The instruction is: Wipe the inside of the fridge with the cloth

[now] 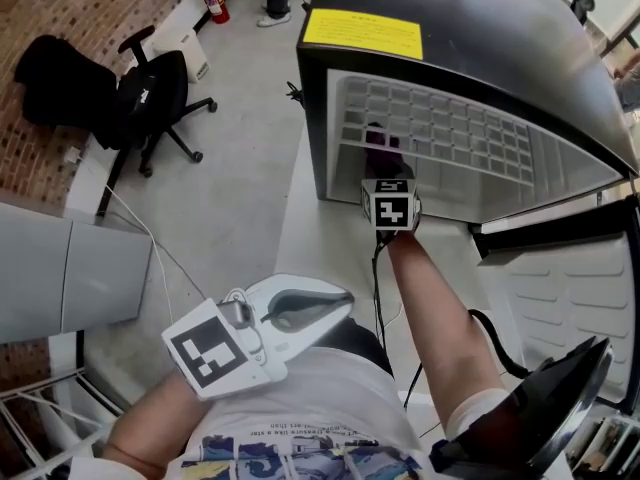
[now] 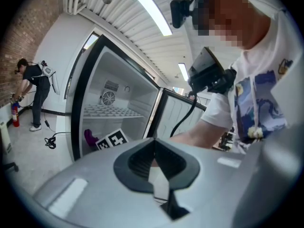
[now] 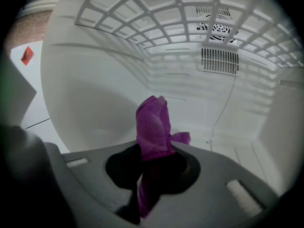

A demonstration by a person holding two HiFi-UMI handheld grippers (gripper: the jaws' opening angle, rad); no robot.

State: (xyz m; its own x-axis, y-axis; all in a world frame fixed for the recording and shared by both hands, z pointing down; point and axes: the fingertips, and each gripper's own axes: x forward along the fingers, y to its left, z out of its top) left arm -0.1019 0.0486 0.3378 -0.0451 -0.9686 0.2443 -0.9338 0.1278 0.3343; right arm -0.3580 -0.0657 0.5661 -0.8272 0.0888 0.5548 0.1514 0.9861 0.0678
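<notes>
One open fridge (image 1: pixel 500 38), right gripper (image 3: pixel 148 174) inside clamping purple cloth (image 3: pixel 153 125)

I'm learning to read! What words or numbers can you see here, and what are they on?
Yellow rectangular label on top of the black metal fridge: print too small to read.
Person's white T-shirt: a printed line, too blurred to read.
Nothing else carries words.

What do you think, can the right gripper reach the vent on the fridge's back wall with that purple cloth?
Probably yes. The right gripper, shut on the purple cloth, reaches into the open fridge below the wire shelf, and nothing stands between it and the vent.
</notes>
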